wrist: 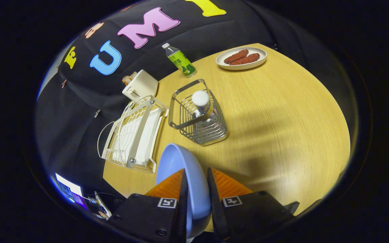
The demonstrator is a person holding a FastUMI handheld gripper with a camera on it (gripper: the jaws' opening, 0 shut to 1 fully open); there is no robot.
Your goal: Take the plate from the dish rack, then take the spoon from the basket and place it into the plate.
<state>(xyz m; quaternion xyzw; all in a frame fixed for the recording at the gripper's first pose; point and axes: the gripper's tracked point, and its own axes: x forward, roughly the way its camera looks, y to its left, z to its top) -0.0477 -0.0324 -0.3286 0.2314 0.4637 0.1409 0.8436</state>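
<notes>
A pale blue plate (184,168) stands on edge between my two orange fingers (228,185), and my gripper (197,175) is shut on its rim, holding it above the wooden table (282,128). Beyond the fingers to the left sits the white wire dish rack (133,135), with no plate in it. Straight ahead of the fingers stands the metal wire basket (198,114). A spoon with a white handle (201,101) sticks up out of it.
A white toaster (140,86) stands behind the rack. A green bottle (179,60) lies at the table's far edge, and a white plate of sausages (241,58) sits far right. A lit screen (69,190) shows below the table's left edge.
</notes>
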